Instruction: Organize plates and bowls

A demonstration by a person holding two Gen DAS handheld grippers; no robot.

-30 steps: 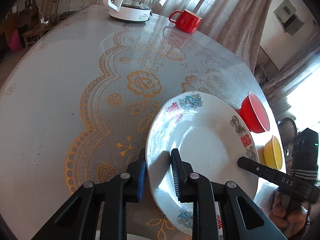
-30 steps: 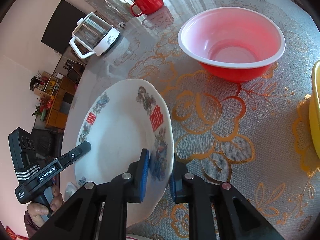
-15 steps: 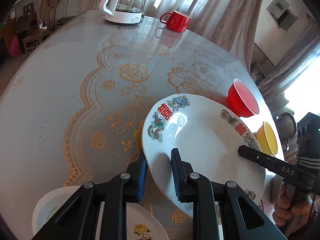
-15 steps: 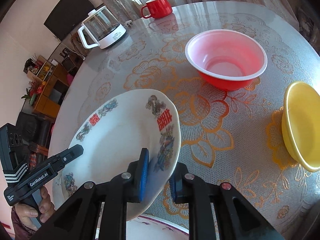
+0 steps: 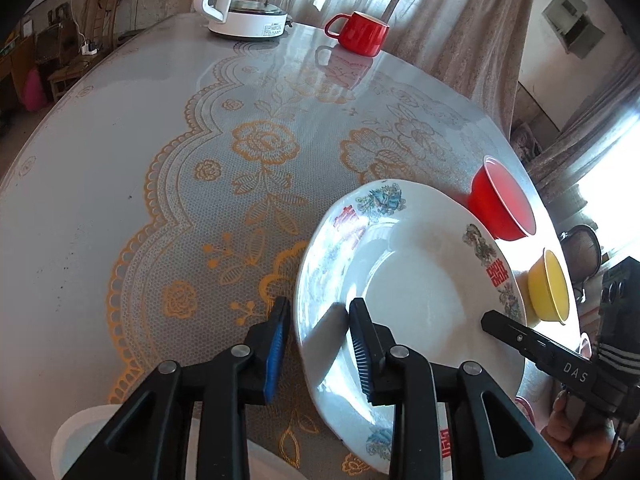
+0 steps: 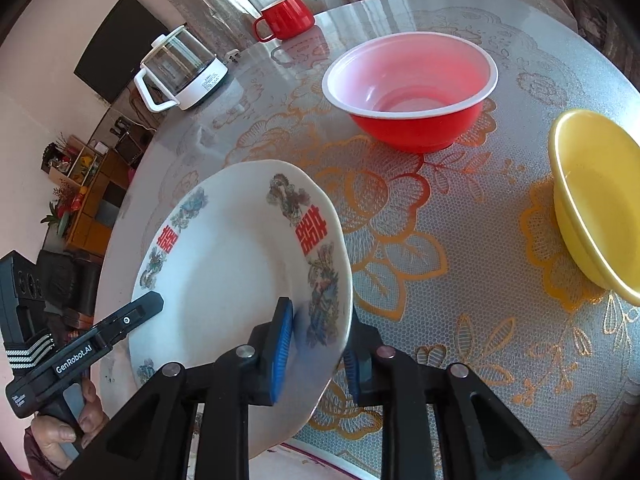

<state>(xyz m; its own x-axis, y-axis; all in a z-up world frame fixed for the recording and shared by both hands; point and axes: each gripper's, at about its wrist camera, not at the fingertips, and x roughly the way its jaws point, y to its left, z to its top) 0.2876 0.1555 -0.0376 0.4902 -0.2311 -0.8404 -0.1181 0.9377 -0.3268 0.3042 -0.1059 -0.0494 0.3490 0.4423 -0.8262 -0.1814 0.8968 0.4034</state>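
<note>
- Our left gripper (image 5: 318, 344) straddles the near-left rim of the plate (image 5: 416, 292). Its jaws are opening: a gap shows between the blue pad and the rim's outer edge, so we read this grip as released.
- Our right gripper (image 6: 318, 350) straddles the opposite rim of the same plate (image 6: 240, 264). Its jaws are also opening. The inner blue pad sits at the plate face; the outer pad is hidden behind the rim, so we cannot tell whether it still presses.
- The plate is white with a floral border and red characters. It lies tilted between both grippers, over the surface (image 5: 120, 200), which carries a lace-pattern cover.
- Each gripper shows in the other's view, with a hand (image 6: 60, 432) on the left gripper's handle and a hand (image 5: 580, 432) on the right gripper's handle.
- A red bowl (image 6: 412, 88) stands upright beyond the plate; a yellow bowl (image 6: 596, 196) stands just beside it, apart from it.
- The rim of another plate (image 5: 76, 440) shows at the bottom edge of the left view, below the left gripper.
- A red mug (image 5: 360, 32) and a glass kettle (image 5: 248, 4) stand at the far edge of the surface, well apart from the plate.
</note>
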